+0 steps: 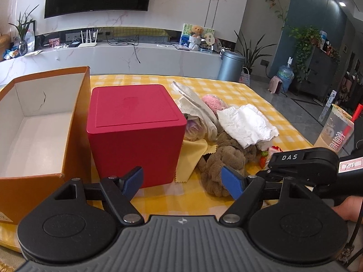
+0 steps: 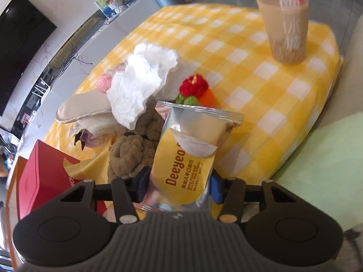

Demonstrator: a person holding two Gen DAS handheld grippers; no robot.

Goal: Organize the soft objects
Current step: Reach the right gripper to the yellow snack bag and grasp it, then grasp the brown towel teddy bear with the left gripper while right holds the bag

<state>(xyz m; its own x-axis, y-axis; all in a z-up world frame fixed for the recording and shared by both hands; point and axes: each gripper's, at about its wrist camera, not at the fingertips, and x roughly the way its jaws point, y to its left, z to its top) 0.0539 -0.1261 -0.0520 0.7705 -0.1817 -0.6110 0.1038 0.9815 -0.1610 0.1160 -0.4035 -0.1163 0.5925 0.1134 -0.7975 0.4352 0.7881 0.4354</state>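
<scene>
Blurred drink cup (image 2: 287, 20), top cut off; strawberry toy (image 1: 270, 153) half-hidden.

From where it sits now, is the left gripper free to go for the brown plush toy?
Probably yes. The left gripper is open and empty, and the brown plush toy lies just ahead, near side exposed. The white tissue covers only its far end.

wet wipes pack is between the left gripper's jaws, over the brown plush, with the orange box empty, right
Not quite: the wet wipes pack sits between the right gripper's jaws, as the right wrist view shows. The left gripper holds nothing. The brown plush and empty orange box are as stated.
</scene>
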